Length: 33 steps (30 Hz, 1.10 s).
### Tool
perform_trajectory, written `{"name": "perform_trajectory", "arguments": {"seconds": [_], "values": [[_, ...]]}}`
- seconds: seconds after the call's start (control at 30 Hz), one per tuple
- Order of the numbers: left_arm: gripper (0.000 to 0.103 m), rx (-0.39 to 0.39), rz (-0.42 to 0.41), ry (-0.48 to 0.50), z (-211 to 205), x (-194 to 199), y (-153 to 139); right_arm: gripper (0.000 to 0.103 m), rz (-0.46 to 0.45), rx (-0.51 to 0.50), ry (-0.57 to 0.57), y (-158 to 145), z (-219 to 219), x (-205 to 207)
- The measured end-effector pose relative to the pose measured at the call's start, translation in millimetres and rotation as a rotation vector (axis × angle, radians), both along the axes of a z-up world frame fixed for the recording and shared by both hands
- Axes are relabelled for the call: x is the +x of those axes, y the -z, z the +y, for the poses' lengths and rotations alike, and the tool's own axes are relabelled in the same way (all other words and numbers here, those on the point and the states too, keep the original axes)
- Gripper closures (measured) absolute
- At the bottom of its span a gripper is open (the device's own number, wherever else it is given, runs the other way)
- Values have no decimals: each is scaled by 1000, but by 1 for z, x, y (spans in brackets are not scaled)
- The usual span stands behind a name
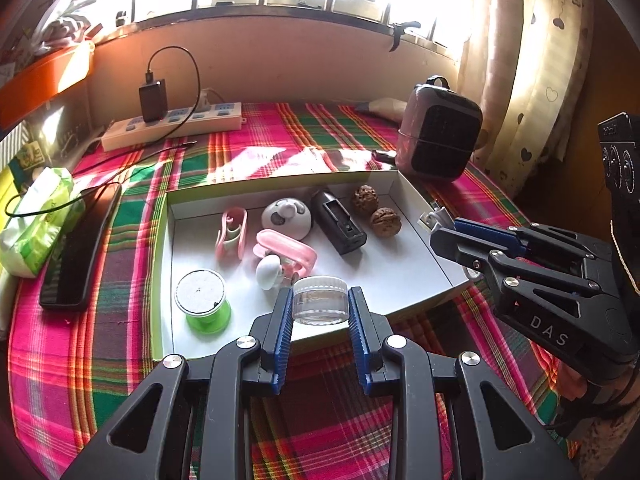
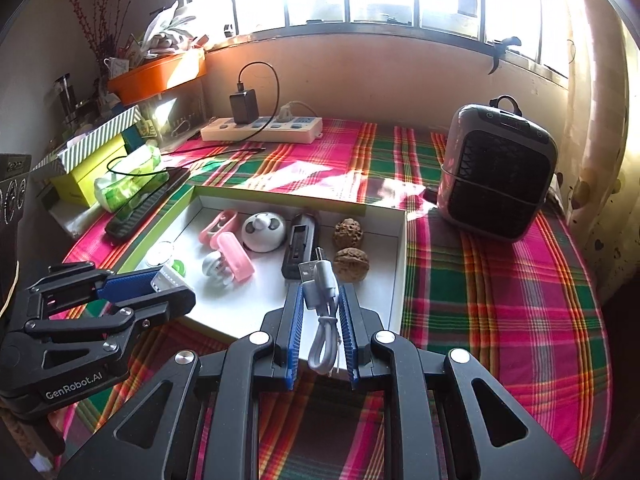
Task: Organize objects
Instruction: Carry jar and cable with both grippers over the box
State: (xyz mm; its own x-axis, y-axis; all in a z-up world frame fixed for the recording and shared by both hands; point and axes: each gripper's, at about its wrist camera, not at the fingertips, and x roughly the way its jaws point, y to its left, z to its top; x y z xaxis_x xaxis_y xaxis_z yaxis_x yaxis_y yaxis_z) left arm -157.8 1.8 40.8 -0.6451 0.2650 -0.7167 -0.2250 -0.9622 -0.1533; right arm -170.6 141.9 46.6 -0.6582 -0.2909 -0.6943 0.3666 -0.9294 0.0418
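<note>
I carried the small clear plastic jar [image 1: 320,300] in my left gripper [image 1: 319,312] and the coiled white USB cable [image 2: 323,308] pinched in my right gripper [image 2: 320,308], judging both best lowered gently onto bare floor of the shallow white cardboard box [image 1: 404,276].

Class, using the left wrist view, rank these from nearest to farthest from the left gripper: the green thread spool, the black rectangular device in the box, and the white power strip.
1. Green thread spool, just left of the left gripper, in the box's near corner.
2. Black rectangular device, mid-box, beside two walnuts.
3. White power strip, far left by the wall.
</note>
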Motion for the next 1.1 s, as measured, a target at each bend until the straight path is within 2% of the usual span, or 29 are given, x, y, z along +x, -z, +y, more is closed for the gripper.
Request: {"name": "perform_trajectory", "arguments": {"seconds": [0.6, 1.1], "values": [[78, 13, -52, 15, 21, -35, 16, 84, -116, -16, -47, 26, 4, -36], [78, -19, -81, 20, 29, -44, 29, 84, -135, 34, -57, 34, 2, -41]]}}
